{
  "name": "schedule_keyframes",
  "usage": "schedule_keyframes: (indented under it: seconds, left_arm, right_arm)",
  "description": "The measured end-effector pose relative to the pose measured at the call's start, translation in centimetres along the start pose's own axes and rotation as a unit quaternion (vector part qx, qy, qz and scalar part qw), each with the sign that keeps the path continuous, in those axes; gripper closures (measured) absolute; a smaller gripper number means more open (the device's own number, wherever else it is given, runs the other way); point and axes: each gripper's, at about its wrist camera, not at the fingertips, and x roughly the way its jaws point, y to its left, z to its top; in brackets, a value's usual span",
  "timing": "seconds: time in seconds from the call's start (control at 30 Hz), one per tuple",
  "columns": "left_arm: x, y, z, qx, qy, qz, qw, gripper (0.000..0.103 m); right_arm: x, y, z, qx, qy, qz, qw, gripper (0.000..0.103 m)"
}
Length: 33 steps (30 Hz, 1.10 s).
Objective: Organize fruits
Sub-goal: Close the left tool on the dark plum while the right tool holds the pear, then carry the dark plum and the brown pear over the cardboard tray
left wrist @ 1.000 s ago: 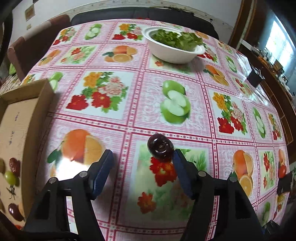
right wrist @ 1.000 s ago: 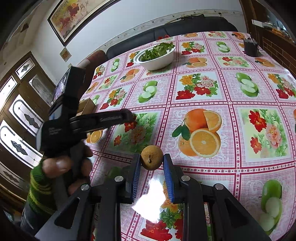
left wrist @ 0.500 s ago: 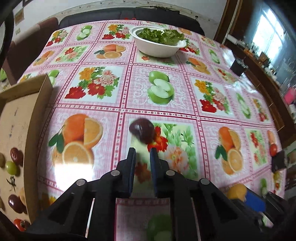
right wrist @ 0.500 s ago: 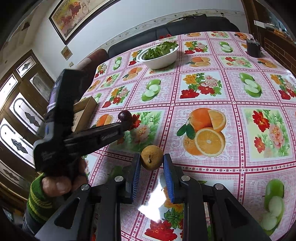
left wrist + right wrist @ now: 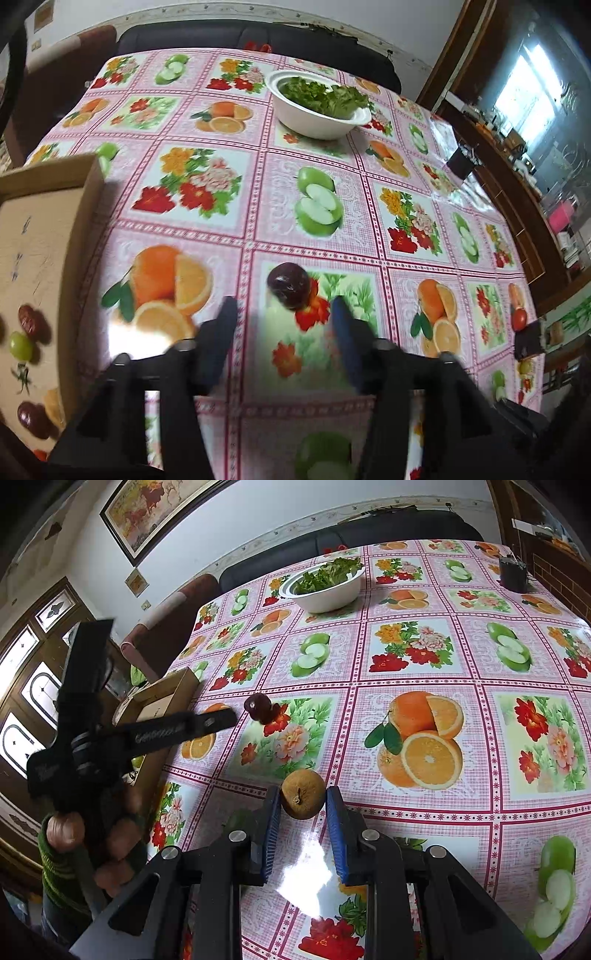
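A dark red plum-like fruit [image 5: 289, 284] lies on the fruit-print tablecloth, just beyond my left gripper [image 5: 282, 319], which is open and empty with blurred fingers. The fruit also shows in the right wrist view [image 5: 258, 706], by the left gripper's tip. My right gripper [image 5: 303, 805] is shut on a brown round fruit [image 5: 303, 799], held just above the cloth. A cardboard box [image 5: 44, 236] at the left holds several small fruits.
A white bowl of green leaves [image 5: 319, 109] stands at the table's far side. A small dark container [image 5: 512, 572] sits at the far right. A dark sofa lies behind the table. A wooden cabinet runs along the right.
My left gripper was open around the dark fruit, shut without it while pulling back, and has opened again just short of it. The right gripper keeps hold of the brown fruit.
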Motion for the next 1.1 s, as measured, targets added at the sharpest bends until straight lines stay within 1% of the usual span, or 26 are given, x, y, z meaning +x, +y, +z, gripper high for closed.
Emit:
schedule_keyframes:
  seconds: [0.03,0.1,0.17,0.27,0.33,0.4,0.57,0.7,1.1]
  left_arm:
    - [0.4,-0.2,0.1,0.005,0.002,0.003,1.0000,0.049]
    - [1.6,-0.7,0.4,0.010,0.008,0.022,0.9997,0.049]
    - [2.6,-0.7,0.8,0.006,0.010,0.031,0.9995,0.049]
    - [3.2,-0.7,1.2,0.004,0.002,0.040,0.9992,0.050]
    - [3.3,-0.6,1.4,0.005,0.003,0.040,0.9992,0.076]
    - [3.2,-0.5,1.4,0.007,0.007,0.041,0.9991,0.076]
    - [2.0,-0.4,0.5,0.020,0.004,0.062,0.9979,0.076]
    - [-0.2,0.1,-0.3,0.021,-0.010,0.083,0.9963,0.076]
    - [-5.6,3.2,-1.7,0.007,-0.043,0.121,0.9917,0.076]
  right_arm:
    - [0.0,0.0,0.0,0.000,0.000,0.000,1.000,0.077]
    - [-0.1,-0.2,0.1,0.001,-0.002,-0.001,1.000,0.077]
    - [-0.3,-0.4,0.1,0.004,-0.003,-0.002,1.000,0.077]
    - [-0.5,-0.8,0.2,0.008,-0.005,-0.004,1.000,0.077]
    - [-0.5,-0.9,0.2,0.010,-0.005,-0.005,1.000,0.077]
    - [-0.5,-1.0,0.2,0.011,-0.005,-0.006,1.000,0.077]
    - [-0.4,-0.6,0.4,0.009,-0.006,-0.002,1.000,0.077]
    - [-0.4,0.0,0.8,0.004,-0.009,0.000,1.000,0.078]
    - [0.8,3.7,2.2,-0.030,-0.007,0.024,0.999,0.078]
